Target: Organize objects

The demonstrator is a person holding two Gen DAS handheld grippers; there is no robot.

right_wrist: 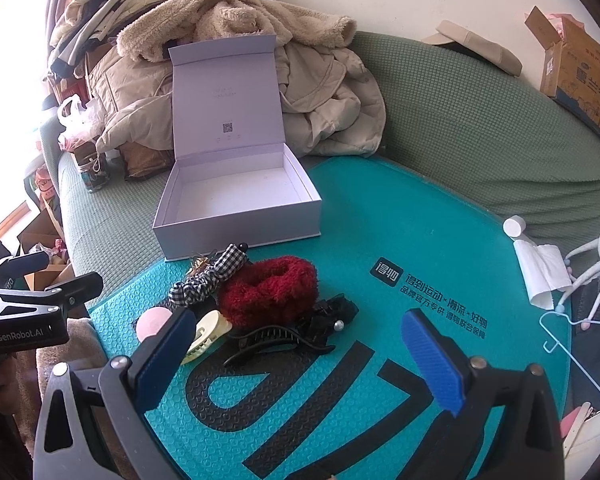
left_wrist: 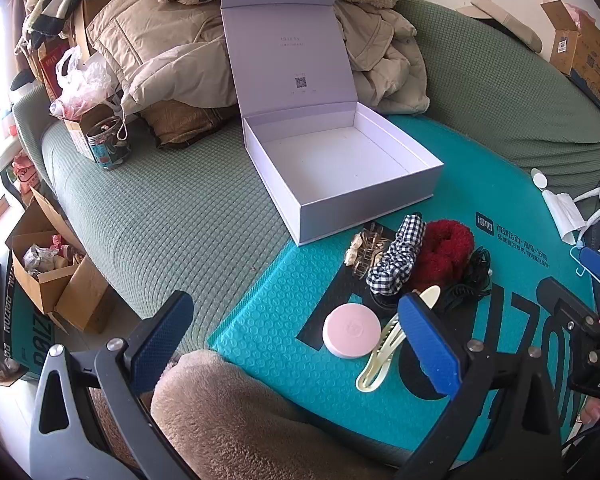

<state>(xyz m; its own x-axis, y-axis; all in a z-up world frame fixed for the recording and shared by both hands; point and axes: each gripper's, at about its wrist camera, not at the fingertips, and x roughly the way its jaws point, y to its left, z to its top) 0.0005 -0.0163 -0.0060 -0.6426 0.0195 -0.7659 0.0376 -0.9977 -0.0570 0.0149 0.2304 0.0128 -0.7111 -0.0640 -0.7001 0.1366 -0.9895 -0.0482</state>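
An open white box with its lid up rests on a green sofa and the edge of a teal bubble mailer. In front of it lie a pink round case, a cream hair clip, a checked scrunchie, a red fluffy scrunchie, a gold claw clip and a black claw clip. My left gripper is open above the pink case. My right gripper is open, near the black clip.
A pile of coats and fleece sits behind the box. A jar stands on the sofa at left. Tissue and a white cap lie at right beside a light blue hanger. Cardboard boxes stand on the floor.
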